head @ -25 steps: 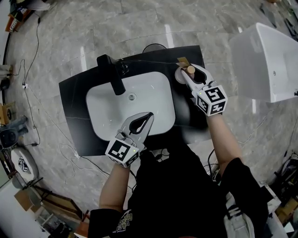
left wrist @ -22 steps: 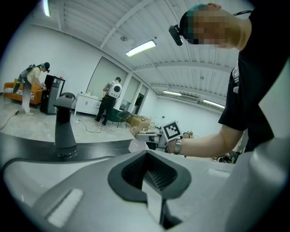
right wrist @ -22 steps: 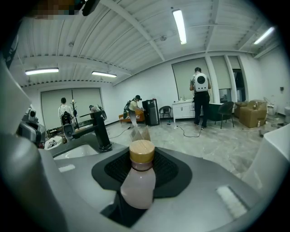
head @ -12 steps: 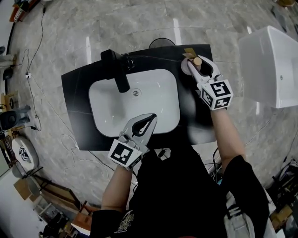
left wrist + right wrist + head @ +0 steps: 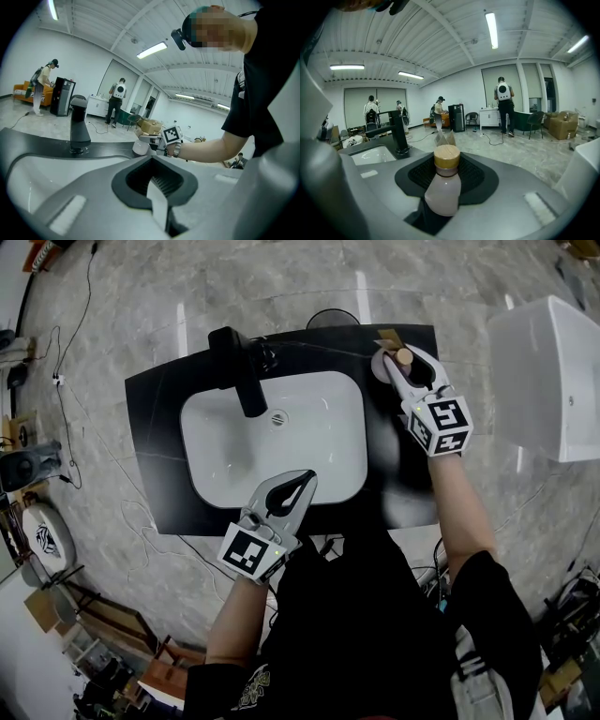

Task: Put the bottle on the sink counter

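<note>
A pale bottle [image 5: 403,356] with a wooden cap sits upright between the jaws of my right gripper [image 5: 400,365], which is shut on it. It is over the far right corner of the black sink counter [image 5: 155,446]; whether its base touches the counter is hidden. In the right gripper view the bottle [image 5: 446,157] fills the middle of the right gripper [image 5: 443,192]. My left gripper [image 5: 303,481] is shut on nothing, over the front rim of the white basin [image 5: 272,451]. Its jaws [image 5: 154,183] meet with no gap.
A black faucet [image 5: 242,367] stands at the basin's back left. A tan paper tag [image 5: 387,337] lies just behind the bottle. A white box [image 5: 553,371] stands to the right of the counter. Cables trail over the marble floor [image 5: 112,306] at the left.
The right gripper has carried the bottle slightly farther toward the counter's back edge. The left gripper has stayed shut in the same place over the basin's front rim.
</note>
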Tool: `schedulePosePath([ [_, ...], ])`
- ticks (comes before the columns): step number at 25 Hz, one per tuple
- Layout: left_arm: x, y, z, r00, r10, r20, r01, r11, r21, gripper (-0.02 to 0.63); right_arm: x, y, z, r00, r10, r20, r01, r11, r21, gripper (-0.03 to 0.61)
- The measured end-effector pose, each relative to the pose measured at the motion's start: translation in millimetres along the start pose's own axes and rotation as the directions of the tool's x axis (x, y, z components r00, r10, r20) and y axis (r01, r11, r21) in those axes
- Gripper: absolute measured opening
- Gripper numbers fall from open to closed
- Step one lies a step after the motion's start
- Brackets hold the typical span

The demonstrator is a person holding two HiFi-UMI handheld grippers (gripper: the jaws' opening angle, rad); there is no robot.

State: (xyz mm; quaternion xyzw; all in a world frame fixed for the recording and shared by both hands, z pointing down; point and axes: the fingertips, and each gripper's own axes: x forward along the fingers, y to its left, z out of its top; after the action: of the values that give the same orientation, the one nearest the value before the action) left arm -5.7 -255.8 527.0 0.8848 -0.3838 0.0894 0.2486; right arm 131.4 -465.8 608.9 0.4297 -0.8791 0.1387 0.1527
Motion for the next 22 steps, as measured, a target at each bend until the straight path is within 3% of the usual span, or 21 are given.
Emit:
schedulePosePath([
  [22,-33.6,-10.7,-12.0,1.000,0.030,0.007,-0.030,1.000,-0.009,0.000,-9.8,4.5,-8.3,0.998,-0.057,-0.006,0.057,0.998,-0.035,0.187],
])
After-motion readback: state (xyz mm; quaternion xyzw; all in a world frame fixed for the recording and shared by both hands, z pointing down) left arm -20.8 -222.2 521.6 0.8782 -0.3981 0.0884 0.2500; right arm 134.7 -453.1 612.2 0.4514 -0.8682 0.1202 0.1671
